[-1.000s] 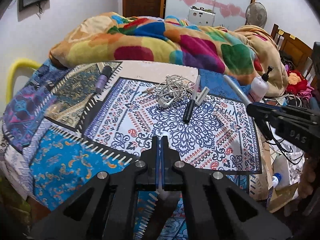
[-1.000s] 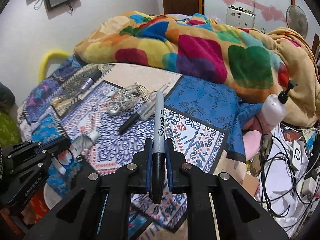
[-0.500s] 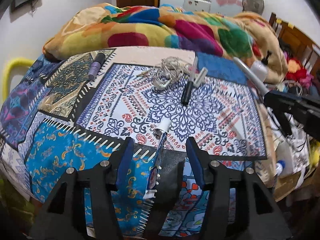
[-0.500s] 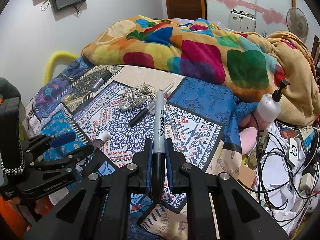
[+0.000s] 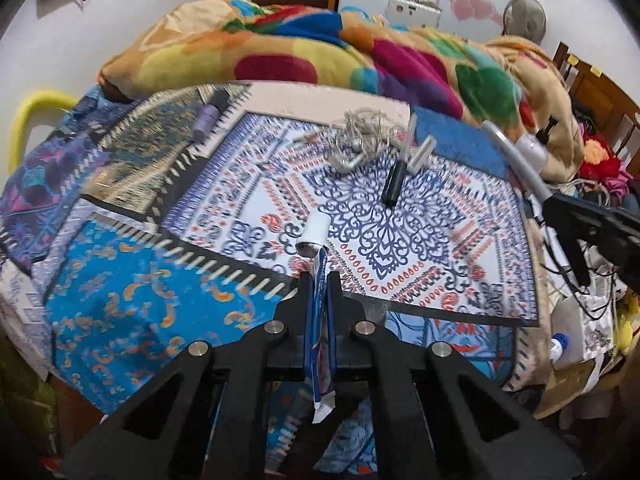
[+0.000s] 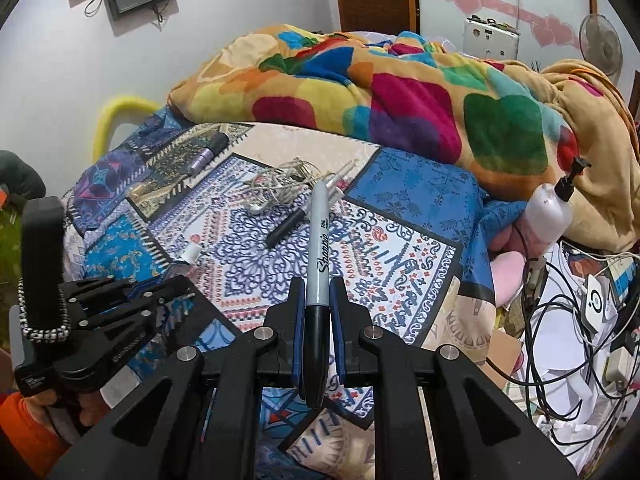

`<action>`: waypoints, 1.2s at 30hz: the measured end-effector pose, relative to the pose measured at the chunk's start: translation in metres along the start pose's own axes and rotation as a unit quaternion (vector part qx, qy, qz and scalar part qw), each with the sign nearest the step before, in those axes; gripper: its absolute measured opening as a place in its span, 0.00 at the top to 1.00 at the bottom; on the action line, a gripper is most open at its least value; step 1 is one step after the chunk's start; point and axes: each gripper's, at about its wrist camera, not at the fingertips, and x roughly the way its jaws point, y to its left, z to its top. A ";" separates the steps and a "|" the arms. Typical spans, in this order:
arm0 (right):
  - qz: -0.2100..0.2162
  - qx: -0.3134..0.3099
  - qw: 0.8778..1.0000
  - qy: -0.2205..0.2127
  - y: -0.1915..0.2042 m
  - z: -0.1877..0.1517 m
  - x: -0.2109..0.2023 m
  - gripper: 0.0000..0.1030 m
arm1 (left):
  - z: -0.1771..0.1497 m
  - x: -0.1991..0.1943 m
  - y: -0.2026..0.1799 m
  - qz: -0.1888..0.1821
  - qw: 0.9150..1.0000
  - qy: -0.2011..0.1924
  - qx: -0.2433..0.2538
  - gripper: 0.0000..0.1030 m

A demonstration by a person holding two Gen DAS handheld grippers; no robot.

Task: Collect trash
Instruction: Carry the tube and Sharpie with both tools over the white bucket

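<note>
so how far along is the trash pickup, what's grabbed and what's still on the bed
Nothing looks binned yet; no bin shows. In hand: the left gripper is shut on the toothpaste tube, the right gripper on the Sharpie marker. Left on the bedspread: the tangled earphone cable, black pen, a white strip beside it and the purple tube.

Bed (image 5: 120, 312): blanket (image 5: 320, 52) heaped at far end; cable tangle (image 5: 360, 140) mid-bed, pen (image 5: 394, 182) just right of it; tube (image 5: 206, 118) far left; pump bottle (image 6: 550, 208) at right edge.
</note>
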 end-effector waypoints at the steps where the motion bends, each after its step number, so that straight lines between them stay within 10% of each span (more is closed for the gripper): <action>1: 0.001 -0.001 1.000 -0.001 0.003 0.001 -0.002 0.89 | -0.001 -0.010 0.002 0.002 1.000 -0.007 -0.001 0.95; 16: 0.048 -0.058 0.996 -0.047 0.106 0.007 -0.065 0.89 | -0.026 -0.152 0.052 0.034 0.994 -0.092 -0.037 0.95; 36: 0.164 -0.184 0.969 -0.006 0.287 -0.047 -0.068 0.89 | -0.164 -0.256 0.192 0.151 0.969 -0.108 -0.164 0.95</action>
